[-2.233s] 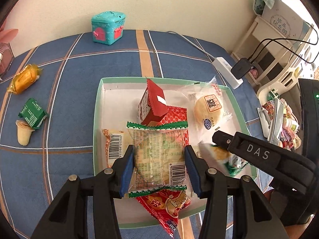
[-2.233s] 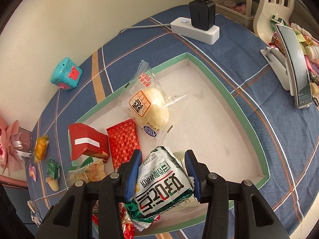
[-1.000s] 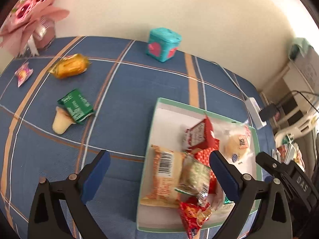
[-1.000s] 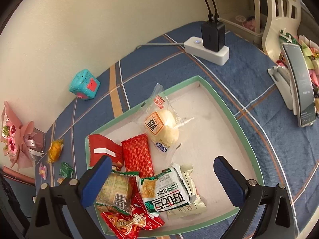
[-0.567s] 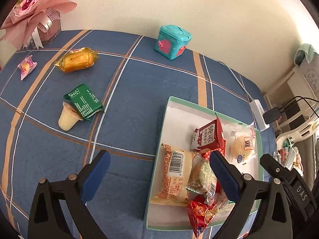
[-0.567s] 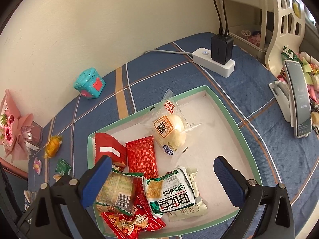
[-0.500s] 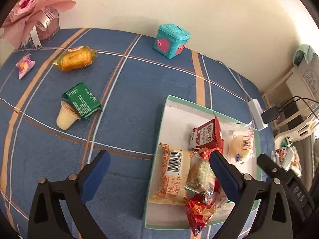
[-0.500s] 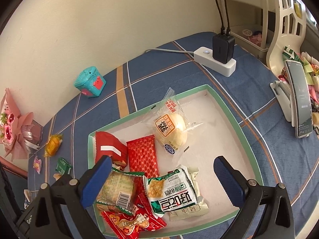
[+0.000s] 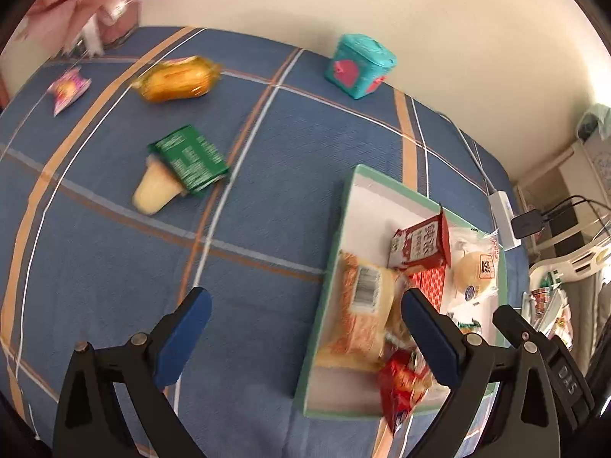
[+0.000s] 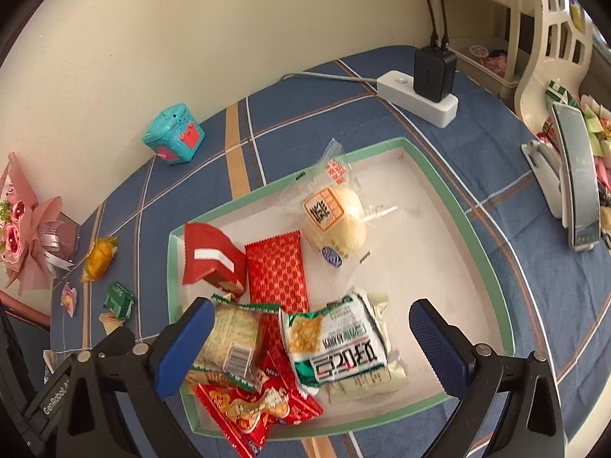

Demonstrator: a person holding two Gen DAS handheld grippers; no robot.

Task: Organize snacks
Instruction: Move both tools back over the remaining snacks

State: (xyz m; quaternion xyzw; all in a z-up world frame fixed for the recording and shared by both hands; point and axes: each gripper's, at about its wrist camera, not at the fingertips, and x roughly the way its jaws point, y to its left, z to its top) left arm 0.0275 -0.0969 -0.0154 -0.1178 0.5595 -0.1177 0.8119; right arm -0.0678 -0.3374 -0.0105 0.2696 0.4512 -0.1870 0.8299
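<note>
Both grippers hang over the blue plaid tablecloth [image 9: 267, 198] with nothing between their fingers. The left gripper [image 9: 305, 337] is spread wide, one finger over bare cloth and the other over the green-rimmed tray [image 10: 431, 175]. The right gripper [image 10: 311, 343] is equally wide, straddling the near end of the tray from above.

The tray holds most of the snacks. A round bun in clear wrap [image 10: 336, 217] lies toward the far side, a red carton [image 10: 210, 259] leans at the left wall, and a flat red wafer pack [image 10: 277, 271] sits just beside it. Nearer the right gripper lie a green-edged cracker pack [image 10: 233, 339], a white-and-green pack [image 10: 340, 343] and a red snack bag [image 10: 252, 408] whose end overhangs the near rim — these three overlap.

Four snacks lie loose on the cloth, well apart from the tray: a green packet [image 9: 189, 160] resting on a pale jelly cup [image 9: 156, 191], an orange-wrapped cake [image 9: 177, 78] farther off, and a small pink candy [image 9: 68, 89] near the pink bouquet [image 9: 95, 7].

Around them stand a teal toy box [image 9: 359, 66] by the wall, a white power strip [image 10: 416, 97] with a black charger [image 10: 435, 72] plugged in, and a phone on a stand [image 10: 576, 175] at the right — none lies between the left gripper and the loose snacks.
</note>
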